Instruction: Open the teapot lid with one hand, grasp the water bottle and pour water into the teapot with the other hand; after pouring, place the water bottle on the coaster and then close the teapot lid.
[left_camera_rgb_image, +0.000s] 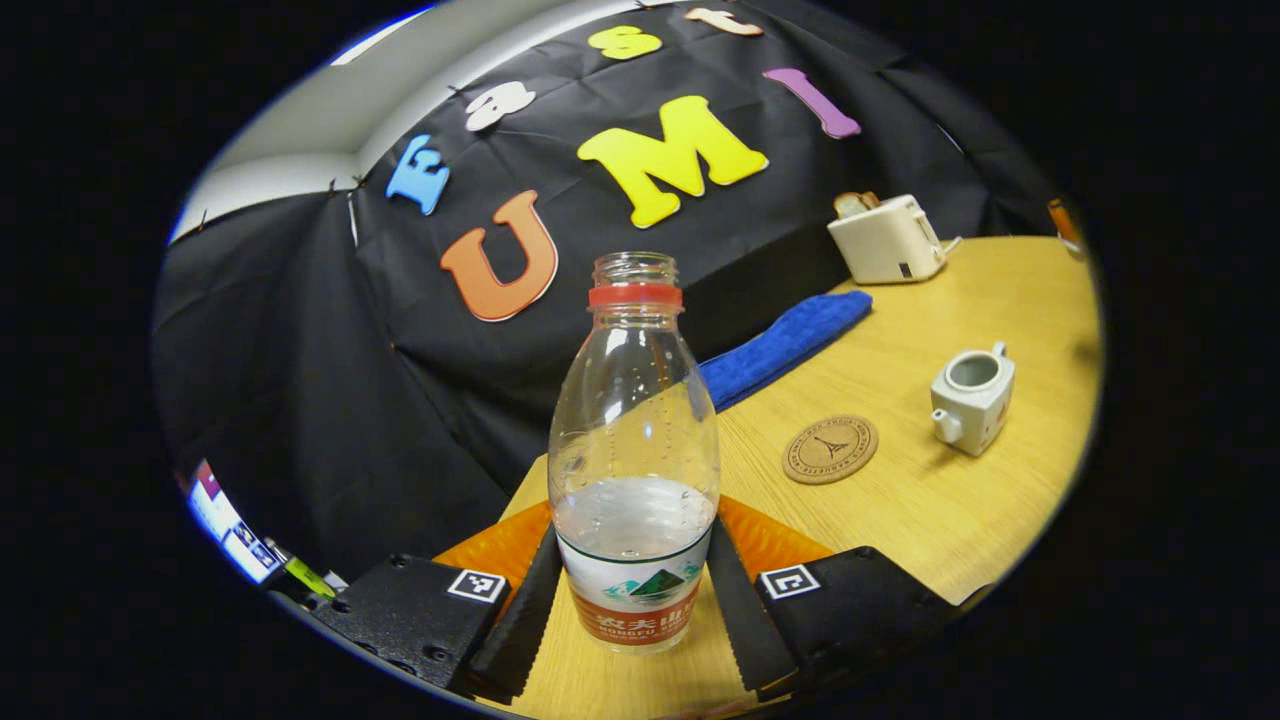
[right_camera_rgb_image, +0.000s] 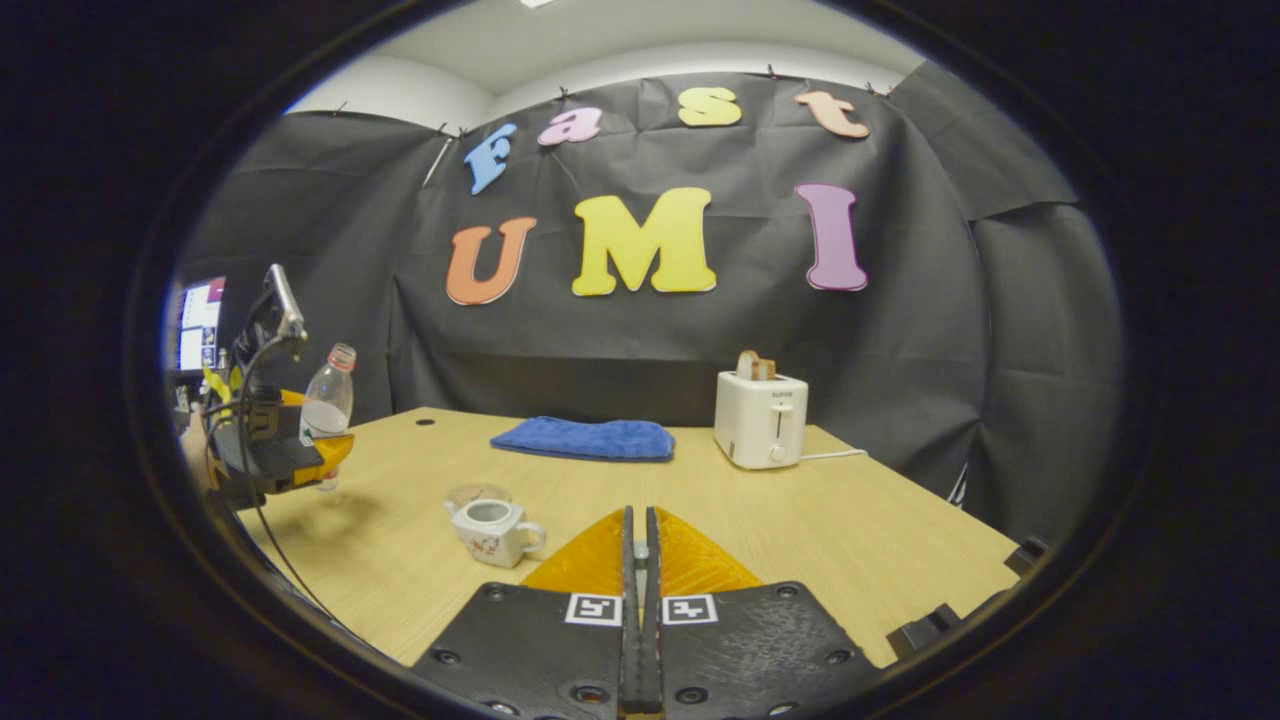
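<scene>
Clear plastic water bottle (left_camera_rgb_image: 634, 450), red neck ring, uncapped, about a third full: we are judging it light, thin-walled, easily dented, somewhat slippery. The left hand-held gripper (left_camera_rgb_image: 634, 590) is clasping its labelled lower body, both fingers pressing; that low hold is looking sound. In the right gripper view the bottle (right_camera_rgb_image: 327, 410) is hanging above the light wooden bench (right_camera_rgb_image: 880, 540). The small white ceramic teapot (left_camera_rgb_image: 972, 398) is sitting lidless beside the round cork coaster (left_camera_rgb_image: 830, 449). The right hand-held gripper (right_camera_rgb_image: 640, 560) is clenched, holding nothing that we can make out.
</scene>
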